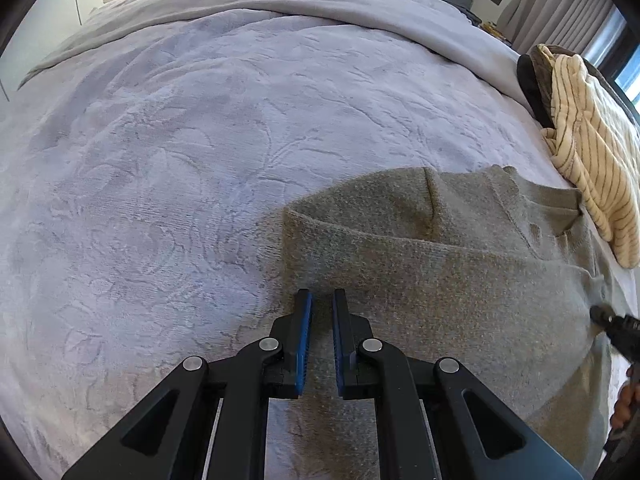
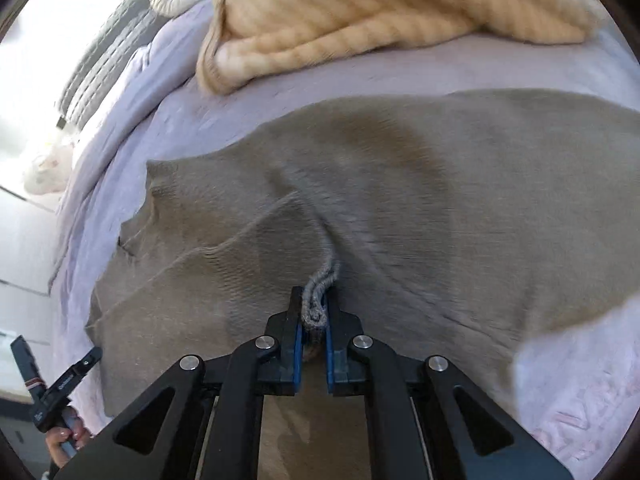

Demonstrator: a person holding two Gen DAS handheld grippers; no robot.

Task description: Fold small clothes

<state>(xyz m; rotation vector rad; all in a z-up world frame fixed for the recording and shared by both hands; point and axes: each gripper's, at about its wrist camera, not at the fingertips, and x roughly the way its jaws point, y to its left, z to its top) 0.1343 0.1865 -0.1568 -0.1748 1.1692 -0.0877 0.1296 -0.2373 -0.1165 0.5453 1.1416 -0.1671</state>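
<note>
The right wrist view is blurred by motion, so the knit of the grey sweater [image 2: 420, 200] is hard to read, and its right part is cut off. It lies flat near the bed [image 1: 160, 160] edge, beside a striped cream garment [image 2: 360, 12]. The right gripper [image 2: 313, 312] pinches its ribbed hem. The left gripper [image 1: 322, 320] is slightly open and holds nothing, above the sweater's left edge.

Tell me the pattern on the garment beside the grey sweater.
Cream garment with thin dark stripes; left wrist view.
</note>
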